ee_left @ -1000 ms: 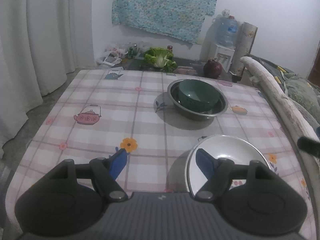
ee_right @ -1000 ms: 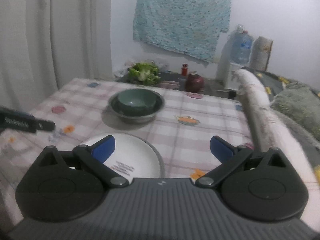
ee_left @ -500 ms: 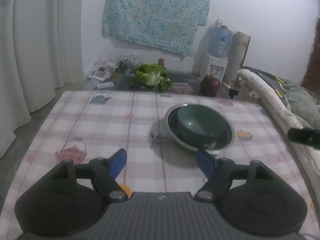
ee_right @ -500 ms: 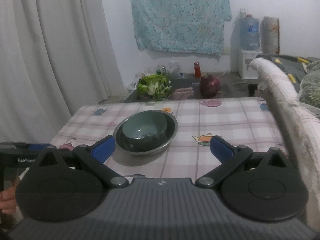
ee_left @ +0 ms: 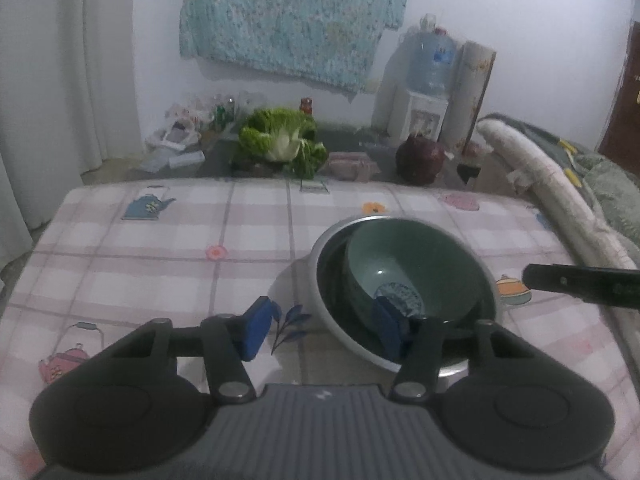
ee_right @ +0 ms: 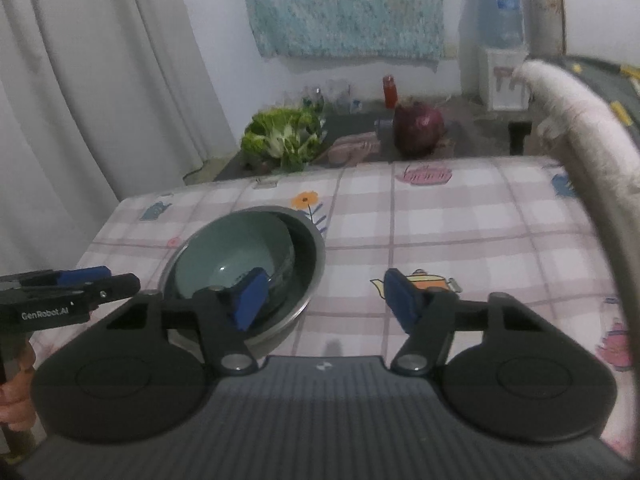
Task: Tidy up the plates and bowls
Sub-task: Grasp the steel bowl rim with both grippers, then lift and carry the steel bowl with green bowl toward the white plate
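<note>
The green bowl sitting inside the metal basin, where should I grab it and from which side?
Probably by the rim. The green bowl sits upright inside the metal basin, pushed toward its left side, so its outer wall is shielded. The widest gap shows on the right, nearest the right gripper. Come from above, one finger inside the bowl, one in that gap. Both grippers' jaws have just been closing, empty.

A white wall (ee_left: 500,8) stood at the back, with a pale blue floral cloth (ee_left: 292,16) hung on it. White curtains (ee_right: 96,80) fell to the floor at the left. A water dispenser (ee_left: 424,96) carrying a blue bottle stood against the wall. The table wore a checked tablecloth (ee_left: 160,256) printed with teapots and flowers. Beyond it a low dark surface (ee_right: 360,128) held a leafy cabbage (ee_left: 280,140). The light was dim and cool.
</note>
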A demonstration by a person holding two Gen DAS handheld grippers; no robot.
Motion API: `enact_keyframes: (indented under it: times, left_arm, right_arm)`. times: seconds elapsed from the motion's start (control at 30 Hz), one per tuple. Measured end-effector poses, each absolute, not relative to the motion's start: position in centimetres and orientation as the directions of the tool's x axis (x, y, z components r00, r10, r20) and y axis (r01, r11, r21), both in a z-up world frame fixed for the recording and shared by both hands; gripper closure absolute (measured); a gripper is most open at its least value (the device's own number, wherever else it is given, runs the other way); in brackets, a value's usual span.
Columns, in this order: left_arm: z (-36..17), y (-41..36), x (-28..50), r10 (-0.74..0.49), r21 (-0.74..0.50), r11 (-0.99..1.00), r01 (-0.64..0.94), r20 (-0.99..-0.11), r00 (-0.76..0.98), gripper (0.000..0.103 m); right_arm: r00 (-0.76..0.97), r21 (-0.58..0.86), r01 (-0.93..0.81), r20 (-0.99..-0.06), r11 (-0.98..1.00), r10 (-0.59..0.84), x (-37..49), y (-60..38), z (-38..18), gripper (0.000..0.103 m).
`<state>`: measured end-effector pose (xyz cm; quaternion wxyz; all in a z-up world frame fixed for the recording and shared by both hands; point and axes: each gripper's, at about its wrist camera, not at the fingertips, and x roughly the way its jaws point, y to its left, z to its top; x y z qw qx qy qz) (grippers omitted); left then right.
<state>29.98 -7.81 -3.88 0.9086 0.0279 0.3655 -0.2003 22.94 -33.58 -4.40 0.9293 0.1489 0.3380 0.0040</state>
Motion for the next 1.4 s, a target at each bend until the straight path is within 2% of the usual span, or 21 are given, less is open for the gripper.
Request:
enact_keyframes:
  times: [0.1, 0.2, 0.37, 0.4, 0.57, 0.97, 1.4]
  left_arm:
    - [-4.8, -8.5, 30.9, -0.334, -0.088, 0.917, 0.389, -0.701, 0.63, 0.051]
    - [-5.8, -9.1, 31.9, -0.319, -0.083, 0.919, 0.386, -0.733, 0.601, 0.063]
    - [-7.0, -9.6, 33.0, -0.313, -0.1, 0.923, 0.372, -0.758, 0.573, 0.073]
    - [-7.0, -9.6, 33.1, -0.321, -0.111, 0.921, 0.373, -0.759, 0.566, 0.08]
    - [-6.9, -9.8, 33.3, -0.317, -0.126, 0.928, 0.352, -0.763, 0.563, 0.083]
    - [-6.0, -9.0, 31.2, -0.346, -0.165, 0.917, 0.364, -0.784, 0.516, 0.083]
    - [-6.7, -9.6, 31.2, -0.322, -0.128, 0.92, 0.37, -0.784, 0.53, 0.083]
  right_arm:
    - [0.754, 0.284, 0.09, -0.646, 0.954, 0.121, 24.5, -33.7, -5.5, 0.057]
    - [0.736, 0.29, 0.092, -0.664, 0.952, 0.131, 25.8, -33.8, -6.6, 0.063]
    - [0.716, 0.346, 0.091, -0.674, 0.934, 0.18, 27.5, -34.1, -8.1, 0.074]
    - [0.714, 0.354, 0.088, -0.674, 0.931, 0.189, 27.9, -34.1, -8.3, 0.076]
    - [0.7, 0.414, 0.076, -0.67, 0.907, 0.247, 28.9, -34.0, -9.0, 0.092]
    - [0.675, 0.44, 0.082, -0.684, 0.894, 0.275, 26.2, -34.0, -8.6, 0.091]
    - [0.662, 0.471, 0.083, -0.685, 0.878, 0.305, 25.2, -34.1, -9.1, 0.091]
